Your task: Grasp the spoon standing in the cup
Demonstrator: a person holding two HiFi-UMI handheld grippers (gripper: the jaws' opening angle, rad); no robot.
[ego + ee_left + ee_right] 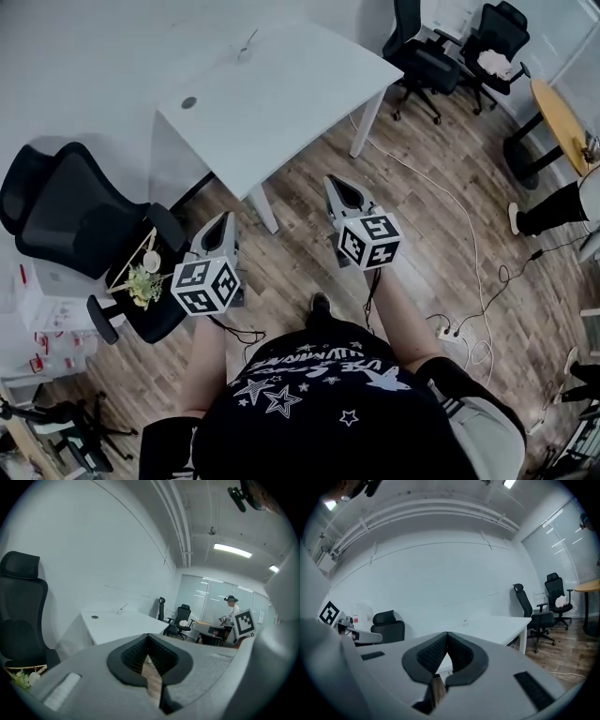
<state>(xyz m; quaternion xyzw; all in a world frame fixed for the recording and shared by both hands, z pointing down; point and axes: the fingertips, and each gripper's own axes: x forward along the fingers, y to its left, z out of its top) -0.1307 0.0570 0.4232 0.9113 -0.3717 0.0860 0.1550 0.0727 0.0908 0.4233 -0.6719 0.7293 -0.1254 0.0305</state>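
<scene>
A small cup with a thin spoon standing in it point(246, 49) sits near the far edge of the white table point(281, 103). It shows tiny in the left gripper view as the cup point(121, 610) and in the right gripper view as the cup point(465, 621). My left gripper point(223, 221) and right gripper point(339, 184) hover over the wooden floor, well short of the table, pointing toward it. Both have their jaws shut with nothing between them, as the left gripper point(148, 637) and right gripper point(447, 634) show in their own views.
A black office chair point(56, 211) stands at the left, and a seat beside it carries a small plant point(143, 284). More black chairs point(422, 56) stand beyond the table. A white cable point(459, 234) and a power strip point(450, 333) lie on the floor. A round wooden table point(561, 117) is at the right.
</scene>
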